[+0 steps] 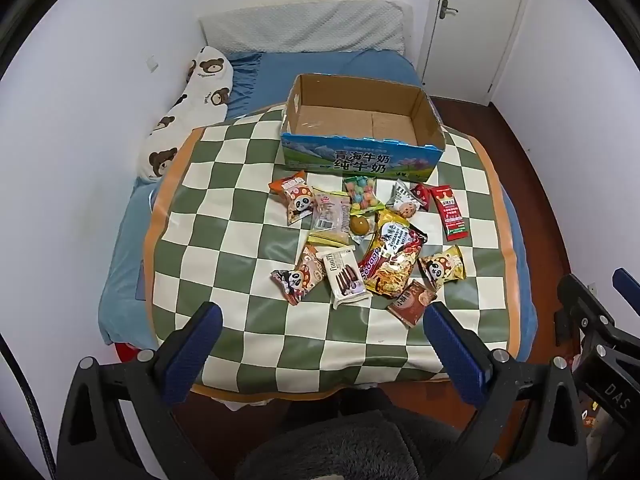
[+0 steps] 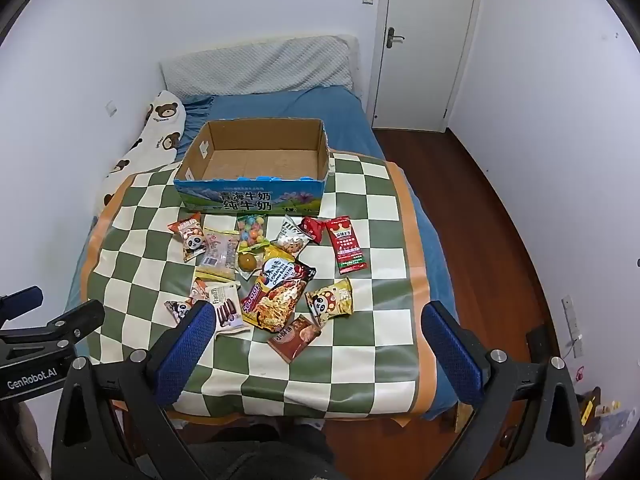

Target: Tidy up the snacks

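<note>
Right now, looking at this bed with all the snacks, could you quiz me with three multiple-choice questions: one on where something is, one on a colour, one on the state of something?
1. Where does the long red sachet lie in the snack pile?
A. at its right edge
B. inside the box
C. under the pillow

2. What colours are the squares of the checkered mat?
A. red and black
B. green and cream
C. blue and yellow

3. What is in the cardboard box?
A. it is full of snacks
B. one packet
C. nothing, it is empty

Answers:
1. A: it lies apart on the mat, right of the other packets.
2. B: green and cream squares alternate, with an orange border.
3. C: only its bare brown floor shows, and every snack lies on the mat in front of it.
</note>
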Available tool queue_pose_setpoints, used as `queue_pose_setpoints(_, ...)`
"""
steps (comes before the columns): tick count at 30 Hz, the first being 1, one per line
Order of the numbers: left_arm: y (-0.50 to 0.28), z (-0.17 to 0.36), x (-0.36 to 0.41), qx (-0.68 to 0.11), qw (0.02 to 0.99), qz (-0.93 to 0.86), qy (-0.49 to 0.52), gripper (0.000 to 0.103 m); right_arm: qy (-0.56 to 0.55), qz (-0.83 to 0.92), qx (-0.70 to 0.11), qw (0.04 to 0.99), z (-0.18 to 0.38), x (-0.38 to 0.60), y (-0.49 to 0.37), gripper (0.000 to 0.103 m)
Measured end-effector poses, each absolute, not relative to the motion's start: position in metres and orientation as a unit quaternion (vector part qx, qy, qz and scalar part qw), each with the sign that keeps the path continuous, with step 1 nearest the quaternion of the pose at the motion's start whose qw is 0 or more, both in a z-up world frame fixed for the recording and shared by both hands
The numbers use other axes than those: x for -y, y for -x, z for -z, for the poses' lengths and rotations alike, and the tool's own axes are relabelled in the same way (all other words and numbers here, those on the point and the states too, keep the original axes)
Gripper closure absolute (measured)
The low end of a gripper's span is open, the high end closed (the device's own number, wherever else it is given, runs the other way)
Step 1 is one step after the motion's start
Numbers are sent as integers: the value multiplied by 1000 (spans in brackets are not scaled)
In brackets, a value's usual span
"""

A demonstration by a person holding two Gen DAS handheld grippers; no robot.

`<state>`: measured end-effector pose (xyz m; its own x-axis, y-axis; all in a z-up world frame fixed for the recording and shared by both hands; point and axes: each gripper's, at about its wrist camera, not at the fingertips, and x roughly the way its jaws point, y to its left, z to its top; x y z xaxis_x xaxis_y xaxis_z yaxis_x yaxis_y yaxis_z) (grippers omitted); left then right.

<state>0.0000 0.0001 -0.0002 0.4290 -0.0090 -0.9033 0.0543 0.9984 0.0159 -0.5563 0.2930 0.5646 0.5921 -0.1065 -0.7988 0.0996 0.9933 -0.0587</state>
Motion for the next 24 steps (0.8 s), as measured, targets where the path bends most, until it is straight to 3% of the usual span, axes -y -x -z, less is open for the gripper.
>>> queue_pose_setpoints(24, 2, 1, 0, -542, 840, 14, -33, 0, -1, 55, -456, 888, -561, -296, 558, 0)
